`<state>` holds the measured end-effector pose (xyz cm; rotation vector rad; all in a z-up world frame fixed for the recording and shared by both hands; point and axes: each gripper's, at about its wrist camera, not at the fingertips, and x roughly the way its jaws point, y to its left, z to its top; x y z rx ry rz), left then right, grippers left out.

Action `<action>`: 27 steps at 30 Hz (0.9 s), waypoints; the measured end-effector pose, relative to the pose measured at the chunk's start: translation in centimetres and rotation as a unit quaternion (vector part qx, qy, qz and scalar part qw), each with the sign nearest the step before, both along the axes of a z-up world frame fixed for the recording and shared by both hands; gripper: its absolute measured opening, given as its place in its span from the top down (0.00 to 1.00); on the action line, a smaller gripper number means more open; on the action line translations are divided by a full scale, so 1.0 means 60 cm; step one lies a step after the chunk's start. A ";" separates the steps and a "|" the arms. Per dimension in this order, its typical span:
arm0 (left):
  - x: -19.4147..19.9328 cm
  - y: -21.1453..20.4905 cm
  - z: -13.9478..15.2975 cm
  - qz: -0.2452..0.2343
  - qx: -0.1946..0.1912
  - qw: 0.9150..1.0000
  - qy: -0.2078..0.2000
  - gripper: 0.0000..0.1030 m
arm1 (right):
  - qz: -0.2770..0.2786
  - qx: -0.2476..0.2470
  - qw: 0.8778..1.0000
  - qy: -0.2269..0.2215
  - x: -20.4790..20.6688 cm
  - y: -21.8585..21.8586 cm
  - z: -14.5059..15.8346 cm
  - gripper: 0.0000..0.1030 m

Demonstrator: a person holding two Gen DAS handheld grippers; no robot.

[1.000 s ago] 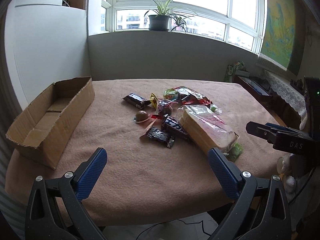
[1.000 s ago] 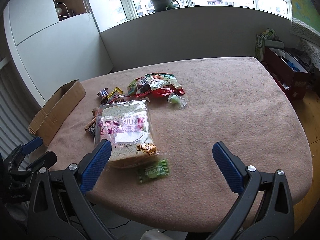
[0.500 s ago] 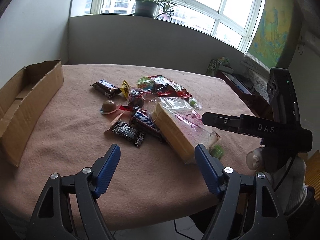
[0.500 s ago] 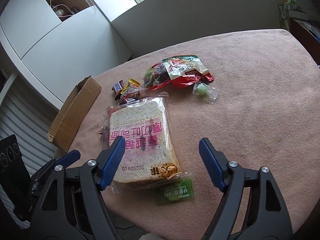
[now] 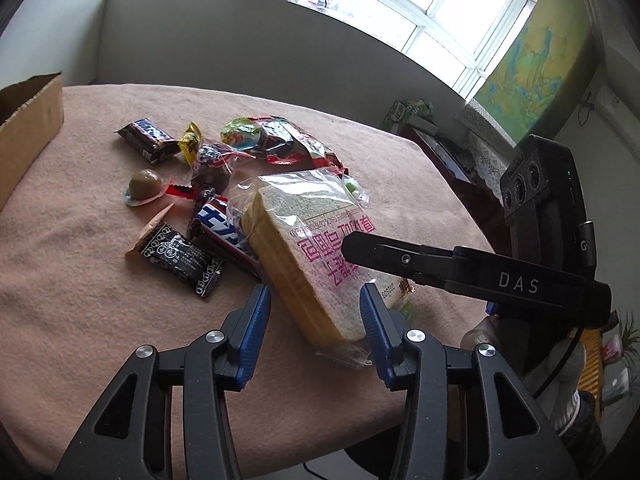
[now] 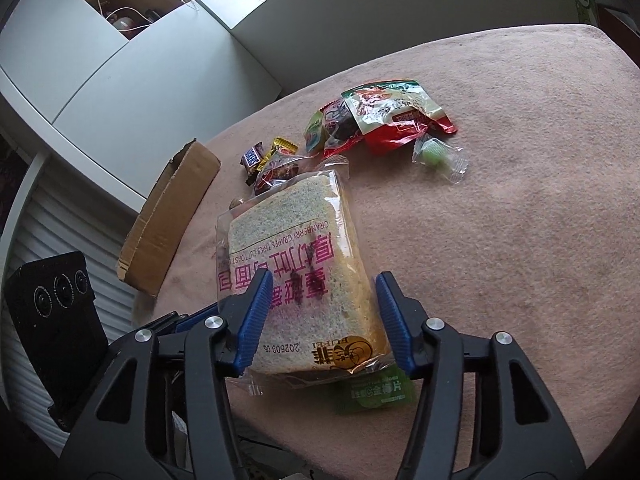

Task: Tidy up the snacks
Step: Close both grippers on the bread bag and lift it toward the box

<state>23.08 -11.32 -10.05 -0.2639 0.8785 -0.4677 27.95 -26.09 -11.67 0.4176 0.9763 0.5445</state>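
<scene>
Both our grippers tilt down, jaws just closing around the bagged toast loaf [image 6: 296,264]: left gripper [image 5: 314,308] and right gripper [image 6: 322,300] straddle its near end, contact unclear.

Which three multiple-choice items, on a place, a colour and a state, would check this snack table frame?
1. The flat green sachet lies: A on the floor; B partly under the clear-wrapped sliced bread pack; C on the windowsill.
2. The bread pack's large print is: A magenta; B blue; C black.
3. The brown cardboard box is: A taped shut; B crushed flat; C open-topped.
B, its edge disappears beneath the pack's near end; A, pink-purple characters cross the wrapper; C, its walls stand with no lid.
</scene>
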 end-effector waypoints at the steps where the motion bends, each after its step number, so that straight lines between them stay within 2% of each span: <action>1: 0.002 0.000 0.000 -0.002 -0.004 1.000 0.004 0.61 | 0.000 -0.002 1.000 -0.001 -0.001 0.002 0.001 0.46; 6: 0.008 0.001 -0.002 -0.007 -0.011 1.000 0.011 0.63 | 0.000 -0.016 1.000 -0.008 -0.009 0.011 0.011 0.48; 15: -0.004 0.018 0.013 -0.001 -0.017 1.000 -0.001 0.64 | 0.004 -0.024 1.000 -0.020 -0.028 0.037 0.043 0.48; 27: -0.044 0.112 0.071 0.033 -0.031 0.998 -0.046 0.64 | 0.040 -0.036 0.997 -0.062 -0.041 0.142 0.123 0.48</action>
